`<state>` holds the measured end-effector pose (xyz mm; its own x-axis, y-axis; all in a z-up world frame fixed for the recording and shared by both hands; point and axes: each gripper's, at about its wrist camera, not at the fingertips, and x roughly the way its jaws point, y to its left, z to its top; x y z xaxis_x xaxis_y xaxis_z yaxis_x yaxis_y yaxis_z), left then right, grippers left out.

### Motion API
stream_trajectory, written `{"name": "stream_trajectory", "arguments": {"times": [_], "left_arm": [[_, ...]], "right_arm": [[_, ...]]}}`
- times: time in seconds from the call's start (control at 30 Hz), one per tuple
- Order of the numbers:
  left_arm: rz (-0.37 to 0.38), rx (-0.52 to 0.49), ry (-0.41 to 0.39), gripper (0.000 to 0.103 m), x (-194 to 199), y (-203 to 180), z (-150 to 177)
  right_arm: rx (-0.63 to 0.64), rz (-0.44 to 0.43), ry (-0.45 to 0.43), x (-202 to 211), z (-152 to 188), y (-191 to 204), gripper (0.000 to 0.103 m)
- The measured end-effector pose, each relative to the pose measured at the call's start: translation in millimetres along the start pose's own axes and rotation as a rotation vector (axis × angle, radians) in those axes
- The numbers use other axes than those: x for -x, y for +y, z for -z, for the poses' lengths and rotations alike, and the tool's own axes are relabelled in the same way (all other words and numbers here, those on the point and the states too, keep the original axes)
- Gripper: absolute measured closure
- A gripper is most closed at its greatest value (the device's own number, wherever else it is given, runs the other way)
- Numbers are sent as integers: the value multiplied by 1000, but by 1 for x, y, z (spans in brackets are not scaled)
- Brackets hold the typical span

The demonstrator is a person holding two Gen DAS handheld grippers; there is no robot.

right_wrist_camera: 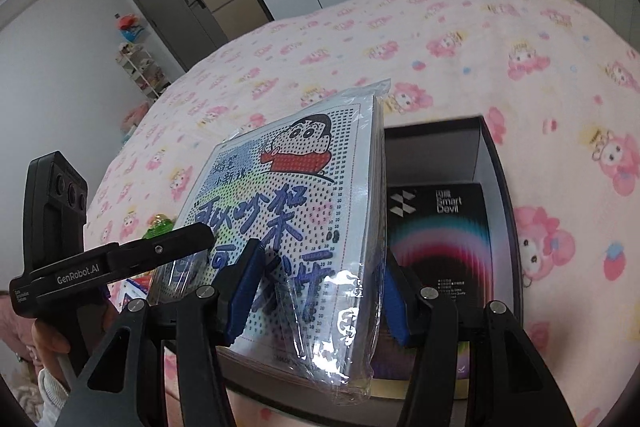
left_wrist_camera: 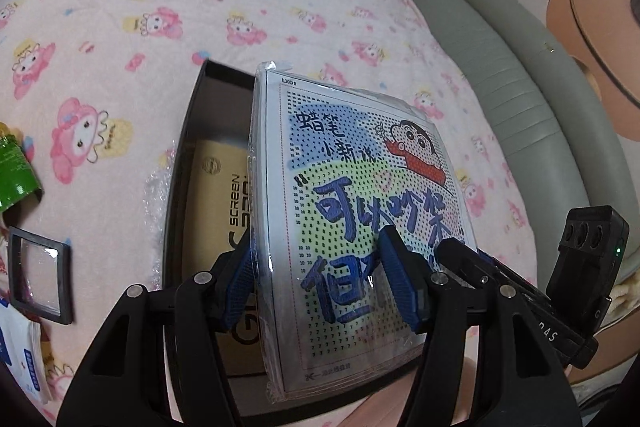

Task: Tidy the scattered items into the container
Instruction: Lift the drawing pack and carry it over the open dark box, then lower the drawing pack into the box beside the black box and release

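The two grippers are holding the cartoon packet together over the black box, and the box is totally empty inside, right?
Not quite. Both the left gripper and the right gripper do hold the cartoon packet over the black box, but the box isn't empty. The left wrist view shows a tan carton inside, and the right wrist view shows a black carton with rainbow rings.

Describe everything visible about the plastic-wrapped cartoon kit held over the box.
The cartoon kit is a flat rectangular pack in clear, crinkly plastic wrap. Its printed dot-grid face shows a cartoon boy, blue Chinese lettering and the code LX01. It is tilted, held on edge above the open black box on the pink blanket. Both the left hand-held gripper and the right hand-held gripper clamp its lower part.
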<state>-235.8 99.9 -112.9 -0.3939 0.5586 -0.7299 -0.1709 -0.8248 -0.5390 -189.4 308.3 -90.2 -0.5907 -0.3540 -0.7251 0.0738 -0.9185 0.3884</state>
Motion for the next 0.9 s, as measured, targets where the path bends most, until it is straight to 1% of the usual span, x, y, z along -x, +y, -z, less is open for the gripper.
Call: {"name": "stream_trajectory", "arguments": {"times": [0.13, 0.37, 0.5, 0.6, 0.73, 0.8, 0.9], "left_arm": [[-35, -9, 21, 42, -10, 0, 4], [-102, -25, 38, 42, -13, -4, 6], [-150, -34, 52, 42, -15, -4, 6], [-194, -34, 59, 42, -12, -2, 10], [-212, -27, 69, 41, -11, -1, 11], [-229, -36, 75, 41, -13, -4, 11], [-235, -43, 83, 41, -15, -6, 13]], "right_arm": [[-18, -3, 25, -13, 4, -8, 53], [-35, -11, 44, -22, 10, -16, 53], [-63, -39, 71, -28, 16, -23, 53], [-82, -77, 97, -36, 21, -25, 52], [-95, -105, 112, -39, 25, -25, 52], [-105, -110, 113, -38, 26, -27, 52], [-128, -113, 121, -38, 29, -32, 52]]}}
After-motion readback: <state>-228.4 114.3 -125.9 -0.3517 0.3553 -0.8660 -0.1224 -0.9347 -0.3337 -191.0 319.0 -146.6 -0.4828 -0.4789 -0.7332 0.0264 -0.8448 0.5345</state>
